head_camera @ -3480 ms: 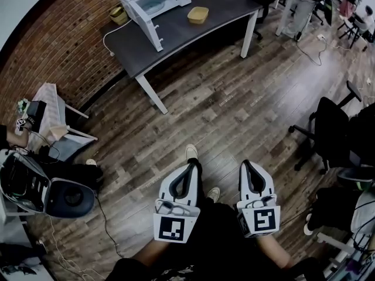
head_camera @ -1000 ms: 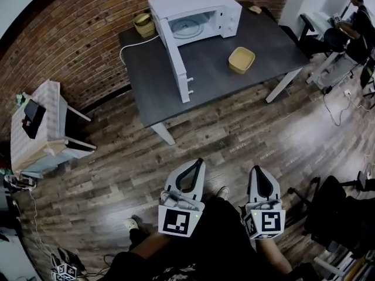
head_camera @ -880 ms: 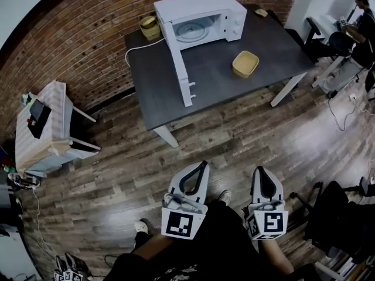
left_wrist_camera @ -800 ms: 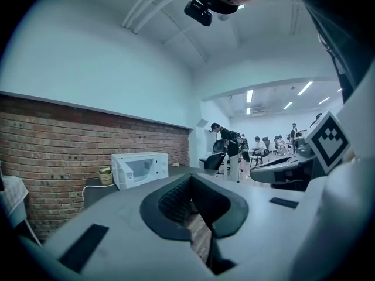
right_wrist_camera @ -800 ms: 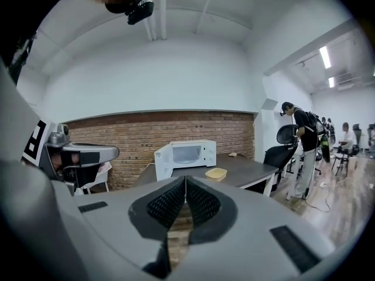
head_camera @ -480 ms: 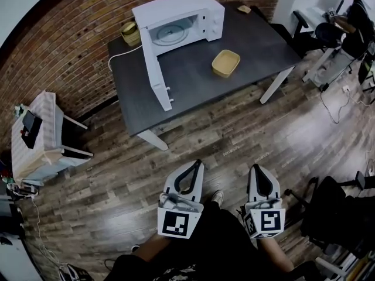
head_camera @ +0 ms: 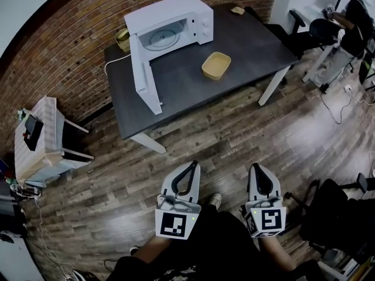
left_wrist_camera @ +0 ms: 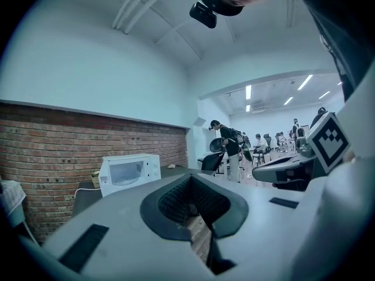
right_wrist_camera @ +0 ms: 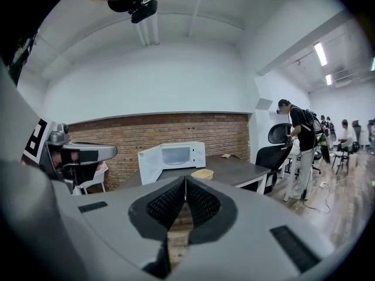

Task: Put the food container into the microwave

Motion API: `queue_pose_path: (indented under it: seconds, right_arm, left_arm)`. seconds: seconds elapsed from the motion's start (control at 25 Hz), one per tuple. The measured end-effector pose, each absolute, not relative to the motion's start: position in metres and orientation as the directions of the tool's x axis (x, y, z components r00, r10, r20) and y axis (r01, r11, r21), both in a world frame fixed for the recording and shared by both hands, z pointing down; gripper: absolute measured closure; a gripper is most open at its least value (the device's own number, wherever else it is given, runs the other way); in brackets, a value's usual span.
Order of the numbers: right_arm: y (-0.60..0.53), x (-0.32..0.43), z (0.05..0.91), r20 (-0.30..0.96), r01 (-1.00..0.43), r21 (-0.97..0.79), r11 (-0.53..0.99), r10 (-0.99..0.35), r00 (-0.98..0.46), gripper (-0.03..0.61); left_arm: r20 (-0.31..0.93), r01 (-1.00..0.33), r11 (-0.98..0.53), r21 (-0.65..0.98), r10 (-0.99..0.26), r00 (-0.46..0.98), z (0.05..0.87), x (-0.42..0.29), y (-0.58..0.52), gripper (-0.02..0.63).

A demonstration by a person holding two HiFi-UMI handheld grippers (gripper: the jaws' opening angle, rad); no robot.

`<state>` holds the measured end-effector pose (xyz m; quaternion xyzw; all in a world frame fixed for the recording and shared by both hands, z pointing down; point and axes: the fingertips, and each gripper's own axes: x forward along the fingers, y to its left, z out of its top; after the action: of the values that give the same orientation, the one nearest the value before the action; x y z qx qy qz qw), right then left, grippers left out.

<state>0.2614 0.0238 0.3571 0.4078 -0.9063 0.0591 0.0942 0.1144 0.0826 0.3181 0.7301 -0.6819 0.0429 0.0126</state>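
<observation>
On the dark table (head_camera: 246, 45): one white microwave (head_camera: 170, 25), one food container (head_camera: 216, 65), one small basket (head_camera: 122, 40) and one small pale item (head_camera: 237, 10) at the far corner.
Microwave: stands at the far left of the table by the brick wall (head_camera: 64, 51); its door (head_camera: 142, 81) is swung wide open toward the near edge.
Microwave cavity: holds one round glass turntable (head_camera: 161, 38).
Food container: tan, shallow and open-topped, its pale inner floor showing; it sits on the tabletop to the right of the microwave, apart from it and outside the cavity.
Basket: just beside the microwave's left rear corner; its contents cannot be made out.
Left gripper (head_camera: 193, 164): held low over the wooden floor (head_camera: 234, 127), well short of the table; its jaw tips meet with nothing between them.
Right gripper (head_camera: 256, 167): beside the left one, pointing the same way; its jaws are pressed together and empty.
Side table (head_camera: 35, 148): one, cloth-covered, at the left by the wall, with a dark device (head_camera: 32, 130) on top.
Count of grippers: two, one marker cube on each.
</observation>
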Motion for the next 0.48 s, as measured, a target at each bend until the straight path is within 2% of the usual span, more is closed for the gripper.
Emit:
queue_pose_path:
  seconds: [0.48]
  right_arm:
    - [-0.01,0.28,0.375,0.236,-0.762,-0.046,0.646,-0.735,-0.636,0.514]
  left_arm:
    - [0.108,-0.997,-0.078,-0.022,-0.991,0.075,0.339,0.131,0.048,0.615]
